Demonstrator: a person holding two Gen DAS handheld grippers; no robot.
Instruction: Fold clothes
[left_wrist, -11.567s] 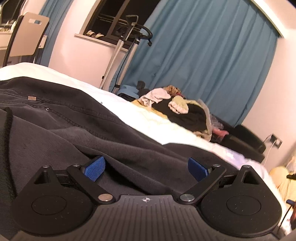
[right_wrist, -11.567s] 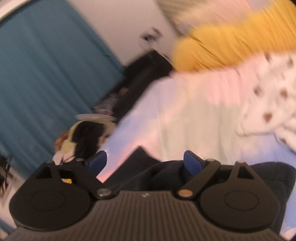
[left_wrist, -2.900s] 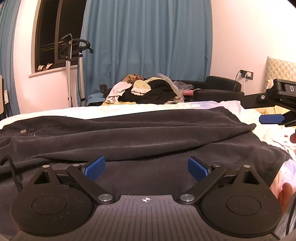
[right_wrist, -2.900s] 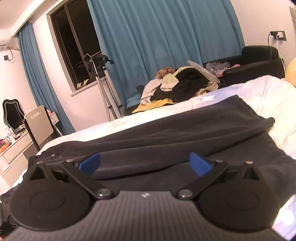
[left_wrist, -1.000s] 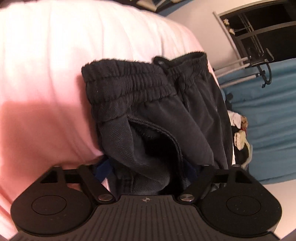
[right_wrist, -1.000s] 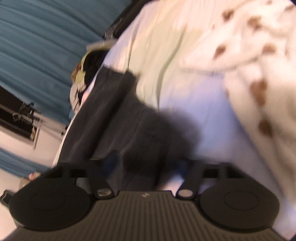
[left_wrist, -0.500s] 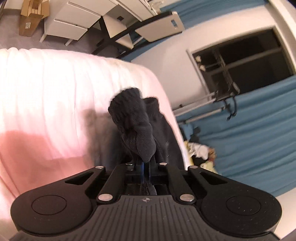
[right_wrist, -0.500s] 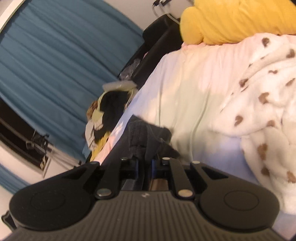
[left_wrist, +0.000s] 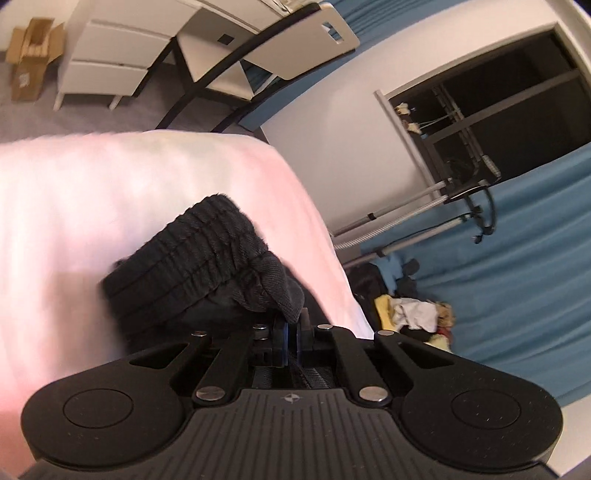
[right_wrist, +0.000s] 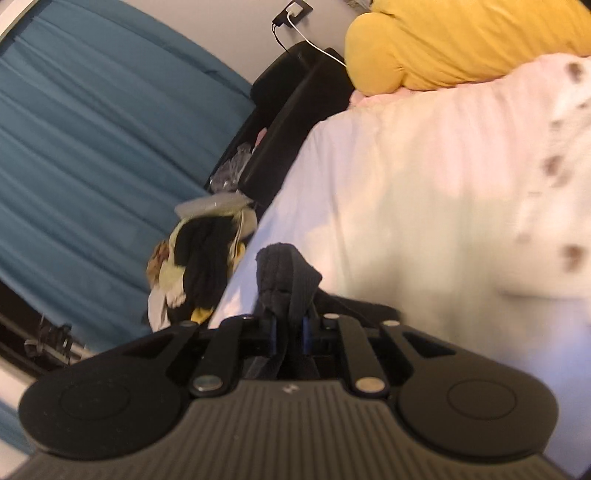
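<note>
Left gripper (left_wrist: 290, 341) is clamped on the ribbed elastic waistband of the dark grey fabric trousers (left_wrist: 192, 254); right gripper (right_wrist: 290, 336) pinches their other end. Garment hangs over the pale pink bedsheet (left_wrist: 110, 192). Teal curtain (right_wrist: 92, 140) beyond.

I can read no text, number or brand name in either wrist view. The only mark I see is a small compass-like emblem, at six o'clock on the left gripper (left_wrist: 288, 341) body and again on the right gripper (right_wrist: 289, 334) body.
</note>
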